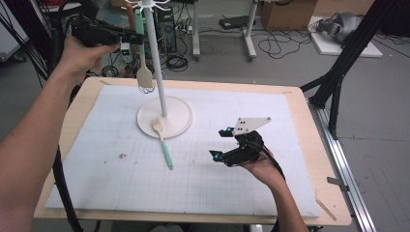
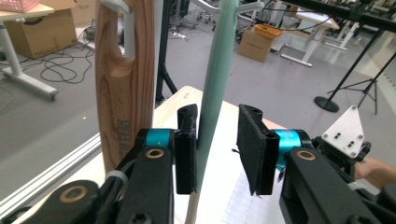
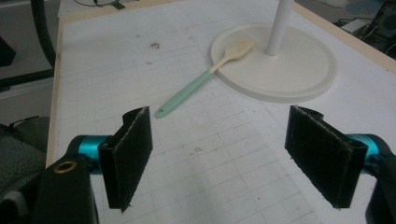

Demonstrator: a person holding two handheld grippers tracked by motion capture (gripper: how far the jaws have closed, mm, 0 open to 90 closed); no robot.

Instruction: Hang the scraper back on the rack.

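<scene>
High view: the left gripper (image 1: 126,35) is raised at 10 o'clock beside the top of the white stand (image 1: 155,58), around the mint handle of a hanging whisk (image 1: 143,72) whose wire head dangles above the bench (image 1: 309,125). A mint-handled spatula (image 1: 163,141) lies with its blade on the stand's round base, at 9 o'clock of the right gripper (image 1: 223,144), which rests low over the white mat.

Left gripper view: the jaws stand partly open around the whisk handle (image 2: 212,84); one pad touches it, the other stands clear, so nothing is clamped. A wooden utensil (image 2: 122,88) hangs at 9 o'clock.

Right gripper view: jaws wide open, empty; the spatula (image 3: 201,81) lies at 12 o'clock.

Risk: if the whisk's loop is not seated on the hook, pulling away could drag it off or swing it into the wooden utensil
</scene>
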